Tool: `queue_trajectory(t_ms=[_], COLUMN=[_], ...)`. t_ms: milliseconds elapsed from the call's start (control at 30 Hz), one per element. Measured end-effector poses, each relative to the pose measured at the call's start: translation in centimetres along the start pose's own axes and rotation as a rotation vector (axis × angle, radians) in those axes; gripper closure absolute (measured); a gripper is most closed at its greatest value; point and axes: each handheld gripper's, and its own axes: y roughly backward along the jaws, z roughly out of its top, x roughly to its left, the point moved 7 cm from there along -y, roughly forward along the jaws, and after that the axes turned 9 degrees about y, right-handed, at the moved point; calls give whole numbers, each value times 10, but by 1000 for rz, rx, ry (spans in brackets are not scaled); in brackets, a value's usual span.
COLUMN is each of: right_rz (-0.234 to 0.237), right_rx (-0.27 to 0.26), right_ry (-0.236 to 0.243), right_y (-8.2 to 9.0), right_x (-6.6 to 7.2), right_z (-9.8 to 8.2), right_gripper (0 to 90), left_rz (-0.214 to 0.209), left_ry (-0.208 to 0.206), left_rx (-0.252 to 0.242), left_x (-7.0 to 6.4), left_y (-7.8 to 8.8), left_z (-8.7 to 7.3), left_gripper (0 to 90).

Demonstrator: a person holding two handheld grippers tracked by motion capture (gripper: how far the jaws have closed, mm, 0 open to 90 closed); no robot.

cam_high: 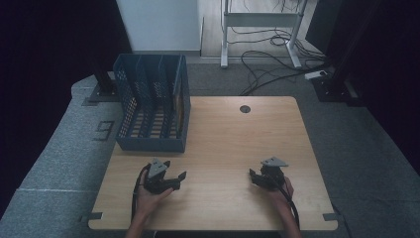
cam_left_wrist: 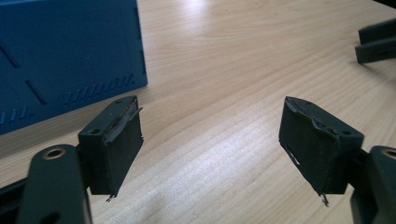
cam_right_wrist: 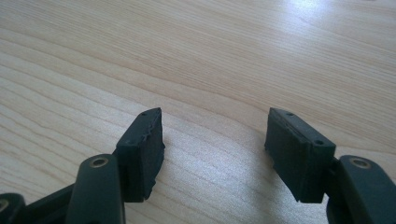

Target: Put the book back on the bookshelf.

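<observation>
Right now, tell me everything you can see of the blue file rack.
The blue file rack looks like plastic, with perforated mesh walls and upright dividers forming several slots. It stands upright on the far left part of the wooden table, its solid base facing the person. Something thin and brownish seems to stand in its rightmost slot. No hand-held gripper touches it.

No text, label, brand or number can be read anywhere (the dark mark on the floor [cam_high: 104,130] left of the table is illegible).
</observation>
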Motion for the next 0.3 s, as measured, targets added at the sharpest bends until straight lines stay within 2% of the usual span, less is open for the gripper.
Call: queue_trajectory(t_ms=[100,300], right_rz=[0,3], right_rx=[0,1], right_ry=[-1,0], right_y=[0,-1], right_x=[0,0], right_z=[0,1], right_gripper=[360,359], left_rz=[5,-9], left_ry=[-10,-5], left_rx=[20,20], left_x=[0,-2], left_y=[-2,-2], left_z=[-3,-2], left_gripper=[213,206])
